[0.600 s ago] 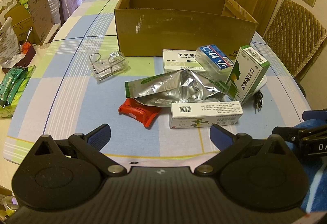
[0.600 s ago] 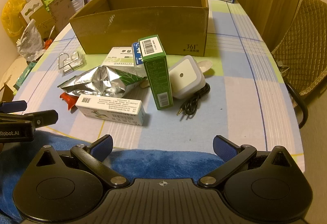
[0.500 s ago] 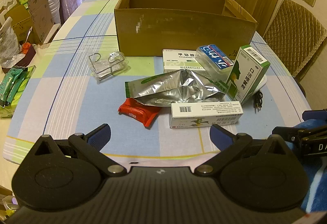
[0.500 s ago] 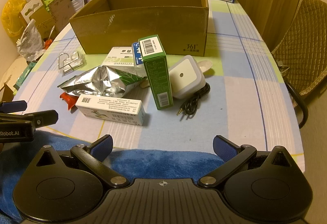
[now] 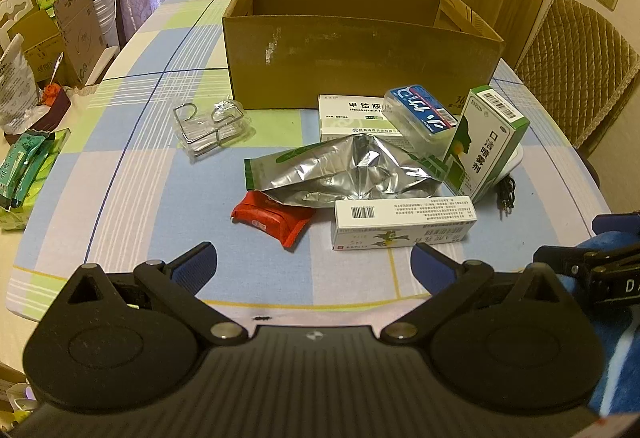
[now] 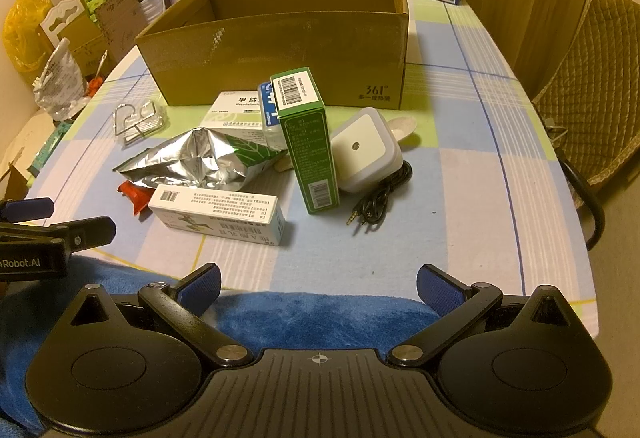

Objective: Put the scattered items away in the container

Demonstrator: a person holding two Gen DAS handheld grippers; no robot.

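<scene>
1. Left gripper (image 5: 314,258) and right gripper (image 6: 319,280): both spread wide, holding nothing, poised at the near table (image 6: 460,198) edge facing the pile. Judged a ready stance before a first pick.
2. Box (image 5: 360,50) stands open-topped behind the pile; what I can see of its inside looks bare. Good drop target, close behind the items.
3. Items bunch in front of it: foil bag (image 5: 344,174), red packet (image 5: 272,218), white carton (image 5: 404,222) nearest; green carton (image 6: 306,138) leans on the white adapter (image 6: 366,148), cable (image 6: 380,198) beside it; wire rack (image 5: 208,126) apart, leftward.
4. Versus 0.6 s ago: no change; grippers and items unmoved.
</scene>
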